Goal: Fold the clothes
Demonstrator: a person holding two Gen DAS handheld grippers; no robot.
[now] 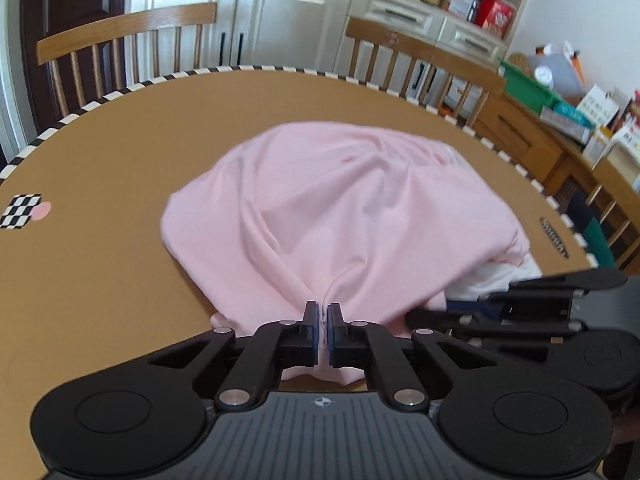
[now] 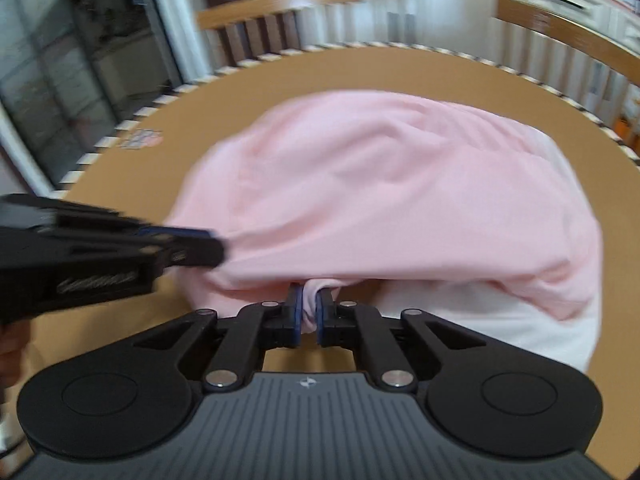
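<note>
A home dining room: wooden chairs (image 1: 124,36) around a table (image 1: 100,264), white cabinets (image 1: 288,12).

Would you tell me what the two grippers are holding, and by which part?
Both the left gripper and right gripper pinch the pink garment at its near edge.

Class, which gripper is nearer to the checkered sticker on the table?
Left. The left gripper grips the pink garment on the side toward the checkered sticker; the right gripper grips it farther away.
</note>
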